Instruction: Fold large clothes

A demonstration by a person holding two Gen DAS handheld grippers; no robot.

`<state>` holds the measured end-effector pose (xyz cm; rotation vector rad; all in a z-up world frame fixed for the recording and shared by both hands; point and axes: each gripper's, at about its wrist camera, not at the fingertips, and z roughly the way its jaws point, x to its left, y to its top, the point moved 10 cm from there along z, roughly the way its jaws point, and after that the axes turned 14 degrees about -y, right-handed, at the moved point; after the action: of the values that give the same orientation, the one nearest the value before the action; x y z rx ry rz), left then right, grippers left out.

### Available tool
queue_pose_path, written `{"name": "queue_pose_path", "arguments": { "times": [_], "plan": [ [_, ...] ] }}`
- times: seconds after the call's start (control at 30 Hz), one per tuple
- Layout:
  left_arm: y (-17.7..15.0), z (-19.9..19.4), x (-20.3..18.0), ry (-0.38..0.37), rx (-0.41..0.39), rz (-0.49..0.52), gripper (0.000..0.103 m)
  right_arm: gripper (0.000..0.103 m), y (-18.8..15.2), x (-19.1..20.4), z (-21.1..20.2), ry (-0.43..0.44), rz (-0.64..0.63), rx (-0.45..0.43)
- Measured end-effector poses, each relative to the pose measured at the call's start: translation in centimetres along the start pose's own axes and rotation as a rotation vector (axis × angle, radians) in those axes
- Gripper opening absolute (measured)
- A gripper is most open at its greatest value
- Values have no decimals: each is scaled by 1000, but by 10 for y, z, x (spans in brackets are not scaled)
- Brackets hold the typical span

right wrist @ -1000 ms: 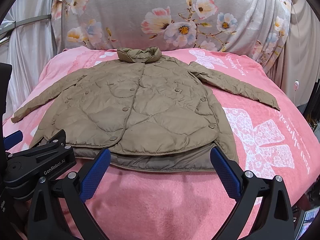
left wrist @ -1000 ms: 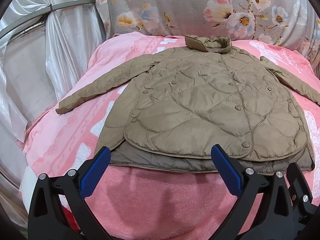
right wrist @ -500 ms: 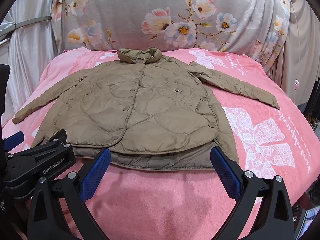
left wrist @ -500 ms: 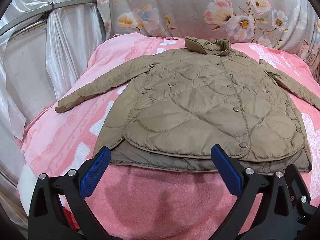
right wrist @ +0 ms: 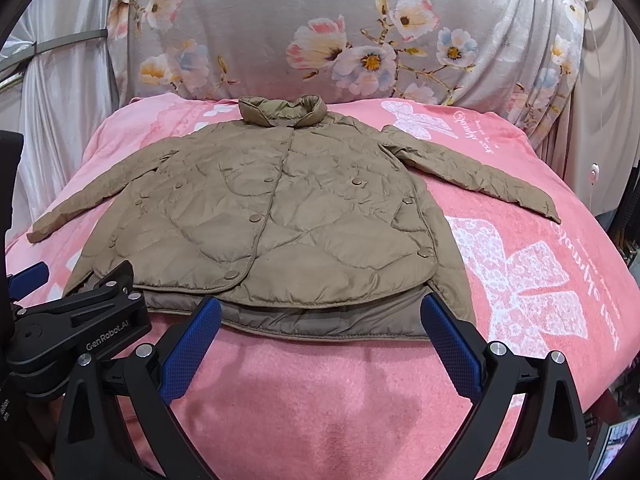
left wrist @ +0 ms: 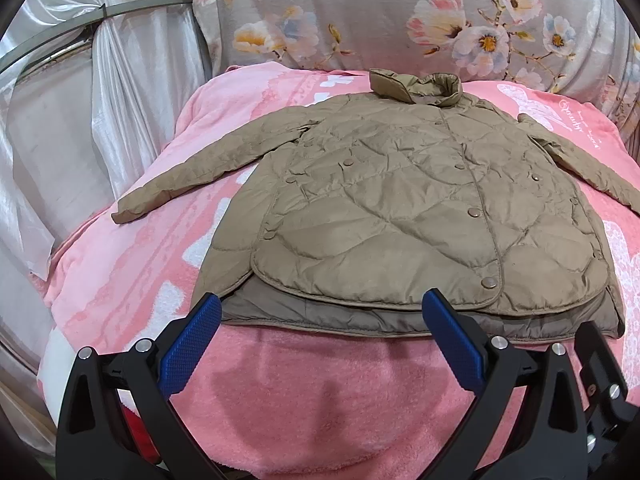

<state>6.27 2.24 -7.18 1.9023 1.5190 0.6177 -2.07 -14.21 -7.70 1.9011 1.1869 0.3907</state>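
Observation:
A tan quilted jacket [left wrist: 420,208] lies flat and buttoned on a pink blanket [left wrist: 320,392], collar at the far side, both sleeves spread outward. It also shows in the right wrist view [right wrist: 272,220]. My left gripper [left wrist: 320,320] is open and empty, hovering just before the jacket's near hem, toward its left half. My right gripper [right wrist: 320,322] is open and empty, just before the hem toward its right half. The left gripper's body [right wrist: 76,328] shows at the lower left of the right wrist view.
A floral grey fabric [right wrist: 360,40] hangs behind the blanket-covered surface. Silvery curtains [left wrist: 80,100] hang on the left. The blanket drops off at the left and right sides.
Both grippers have shifted slightly, so the jacket sits a little differently in each view. Both stay open. The jacket has not moved.

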Motion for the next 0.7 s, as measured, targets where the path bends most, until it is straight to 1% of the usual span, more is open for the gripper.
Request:
{"name": "queue_pose_path", "arguments": {
  "times": [0.43,0.6,0.7],
  "plan": [
    [-1,-4,9,31,7,-1,98,98,2,-2,11,24,-3,21],
    [5,5,8,43,16,8,98,98,10,-21,28,24,34,35],
    [9,14,7,47,36,5,98,98,21,-44,49,19,81,53]
  ]
}}
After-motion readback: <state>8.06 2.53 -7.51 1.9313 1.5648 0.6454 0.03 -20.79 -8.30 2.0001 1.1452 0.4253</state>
